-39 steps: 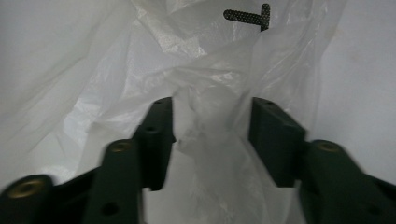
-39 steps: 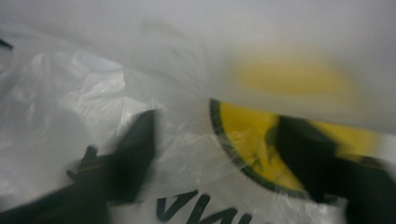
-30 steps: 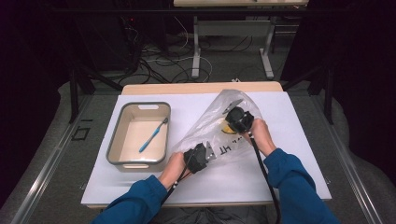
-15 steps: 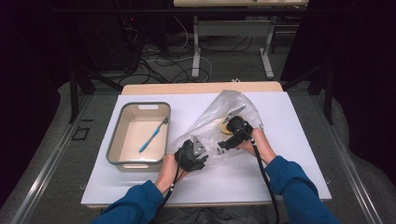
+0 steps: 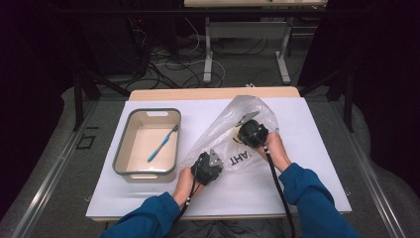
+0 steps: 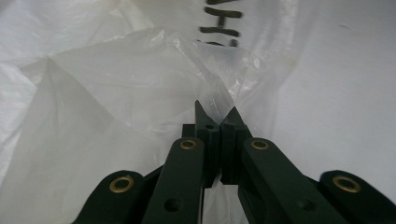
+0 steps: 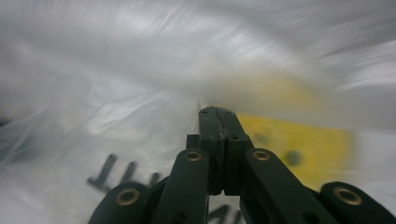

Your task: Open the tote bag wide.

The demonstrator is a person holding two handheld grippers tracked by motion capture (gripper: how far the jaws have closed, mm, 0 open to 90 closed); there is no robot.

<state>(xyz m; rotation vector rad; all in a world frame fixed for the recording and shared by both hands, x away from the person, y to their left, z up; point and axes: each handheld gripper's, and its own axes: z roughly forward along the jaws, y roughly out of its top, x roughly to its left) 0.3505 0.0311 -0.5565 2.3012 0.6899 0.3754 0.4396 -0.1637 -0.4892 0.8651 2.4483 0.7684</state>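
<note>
**A:** Start with the biggest thing. The white table (image 5: 307, 148) carries everything, and the clear plastic bag (image 5: 233, 131) lies across its middle, lettered side up, rising to a peak on the far side. To its left sits the grey-rimmed tray (image 5: 121, 148) with a blue toothbrush (image 5: 161, 144) lying in it, well apart from both your hands.

**B:** And where do you have the bag?

**A:** Your left gripper (image 5: 207, 167) sits at the bag's near corner. In the left gripper view its jaws are pressed together with a fold of film pinched between them (image 6: 219, 123). Your right gripper (image 5: 251, 133) is higher up, near the bag's middle; in its own view the jaws are closed flat (image 7: 217, 123), but the picture is blurred, so I cannot tell whether film is caught in them.

**B:** So what makes this step go well?

**A:** My guess is you are working the bag open or flat. Keep the left pinch firm, since thin film slips easily. Check that your right jaws actually hold a layer before you pull, and pull the two apart gently so the film does not tear.

**B:** Anything smaller?

**A:** Something yellow (image 7: 299, 149) shows through the film just past your right jaws. Mind it does not slide as the bag moves.
</note>
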